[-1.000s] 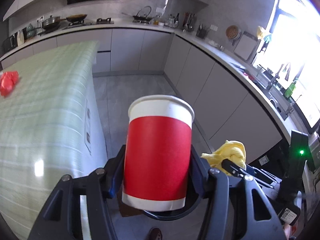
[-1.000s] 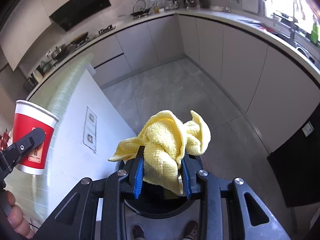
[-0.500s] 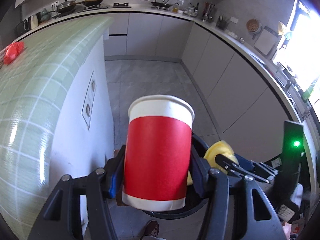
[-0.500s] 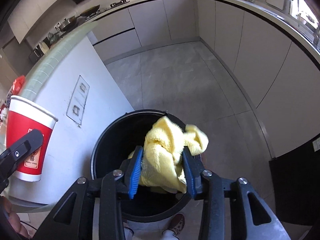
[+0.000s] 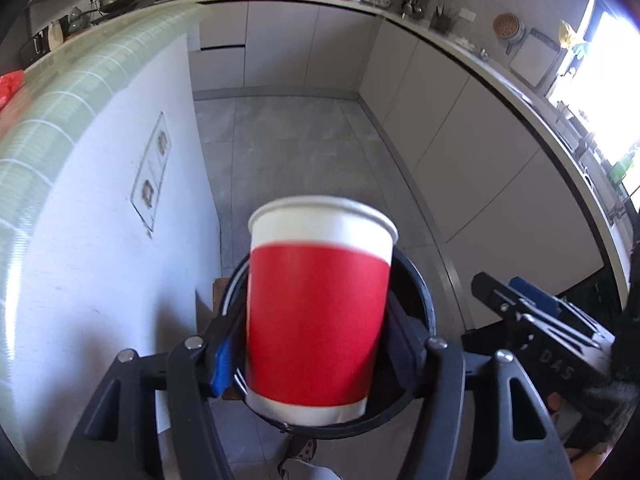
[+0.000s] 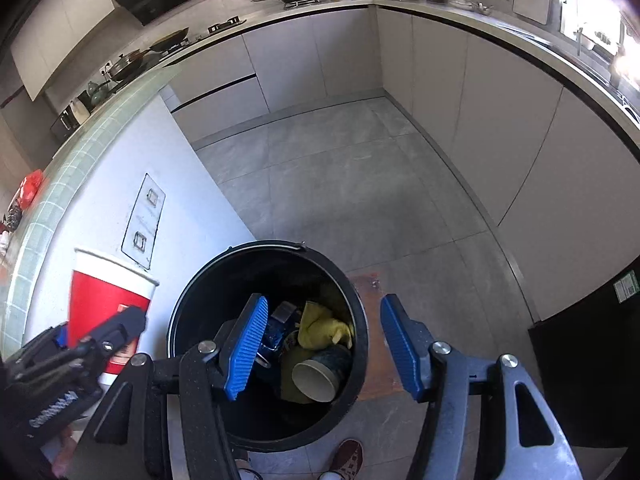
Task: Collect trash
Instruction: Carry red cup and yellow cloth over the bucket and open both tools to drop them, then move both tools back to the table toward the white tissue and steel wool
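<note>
My left gripper (image 5: 316, 344) is shut on a red and white paper cup (image 5: 318, 304), held upright over the black trash bin (image 5: 424, 292). The cup also shows in the right wrist view (image 6: 106, 296), left of the bin (image 6: 192, 300). My right gripper (image 6: 322, 344) is open and empty above the bin's mouth. The yellow cloth (image 6: 322, 326) lies inside the bin with a dark paper cup (image 6: 318, 376) and other trash.
The white island side with a socket panel (image 6: 142, 220) stands just left of the bin. A red bag (image 5: 10, 82) lies on the green tiled island top. Grey cabinets line the far and right walls. A shoe (image 6: 346, 458) is near the bin.
My right gripper opened and the yellow cloth dropped into the bin. My left gripper moved the cup over the bin's rim, tilting downward.
</note>
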A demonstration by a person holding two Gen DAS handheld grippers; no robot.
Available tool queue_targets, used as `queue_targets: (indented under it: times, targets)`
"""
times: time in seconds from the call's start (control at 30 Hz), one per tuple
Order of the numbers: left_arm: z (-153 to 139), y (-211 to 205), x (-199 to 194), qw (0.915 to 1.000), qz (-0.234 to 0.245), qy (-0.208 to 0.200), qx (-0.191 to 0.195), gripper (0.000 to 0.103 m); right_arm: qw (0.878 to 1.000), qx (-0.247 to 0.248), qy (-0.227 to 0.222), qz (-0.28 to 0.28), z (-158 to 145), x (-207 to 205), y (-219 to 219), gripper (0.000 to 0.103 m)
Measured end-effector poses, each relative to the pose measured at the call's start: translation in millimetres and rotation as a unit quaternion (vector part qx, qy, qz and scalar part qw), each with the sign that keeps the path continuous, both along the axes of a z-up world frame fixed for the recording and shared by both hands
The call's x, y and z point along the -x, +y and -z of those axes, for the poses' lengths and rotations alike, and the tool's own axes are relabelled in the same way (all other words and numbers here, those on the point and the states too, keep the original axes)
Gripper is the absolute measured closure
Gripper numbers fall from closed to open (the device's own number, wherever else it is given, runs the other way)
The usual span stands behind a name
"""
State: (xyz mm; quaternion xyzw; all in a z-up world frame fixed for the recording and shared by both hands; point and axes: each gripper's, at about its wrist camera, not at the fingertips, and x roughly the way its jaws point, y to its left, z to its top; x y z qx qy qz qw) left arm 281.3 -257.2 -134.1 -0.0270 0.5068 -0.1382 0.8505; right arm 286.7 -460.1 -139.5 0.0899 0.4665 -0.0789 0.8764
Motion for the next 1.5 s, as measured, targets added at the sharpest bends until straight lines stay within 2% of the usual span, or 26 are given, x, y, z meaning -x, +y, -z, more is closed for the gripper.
queue_targets:
  times: [0.03, 0.1, 0.3, 0.47, 0.83, 1.03, 1.13, 1.23, 1.5]
  targets:
    - [1.5, -2.4, -1.1, 1.0, -0.002, 0.005, -0.007, 0.029, 1.0, 0.002, 0.0, 0.002, -0.7, 0.6, -1.0, 0.042]
    - [2.3, -4.5, -1.9, 0.9999, -0.004, 0.013, -0.009, 0.021, 1.0, 0.002, -0.002, 0.007, -1.5, 2.2, -3.7, 0.042]
    - [-15.8, -2.4, 2.2, 0.9999, -0.01, -0.009, -0.01, 0.021, 1.0, 0.004, -0.012, 0.018, -9.8, 5.3, -9.7, 0.042]
    - [-47.0, 9.1, 6.5, 0.9991, -0.018, -0.038, -0.005, 0.021, 0.999, 0.002, -0.026, 0.018, -25.2, 6.5, -4.5, 0.042]
    - [-110.6, 60.6, 17.5, 0.9969, -0.021, -0.076, 0.005, 0.021, 0.997, 0.011, -0.074, -0.001, -90.4, 8.6, 52.9, 0.041]
    - [-142.1, 117.3, 20.5, 0.9937, -0.031, -0.106, 0.013, 0.021, 0.994, 0.017, -0.107, -0.003, -129.5, 9.3, 111.4, 0.037]
    - [-150.4, 155.0, 17.1, 0.9924, -0.042, -0.113, 0.021, 0.021, 0.992, 0.022, -0.122, -0.011, -145.7, 5.8, 150.4, 0.031]
    - [-156.7, 201.4, 11.3, 0.9908, -0.056, -0.122, 0.016, 0.021, 0.99, 0.024, -0.134, -0.022, -157.5, -0.2, 195.1, 0.03]
    - [-155.9, 319.0, -0.7, 0.9855, -0.109, -0.13, -0.002, 0.021, 0.988, 0.009, -0.143, -0.066, -157.2, -25.7, 326.4, 0.029]
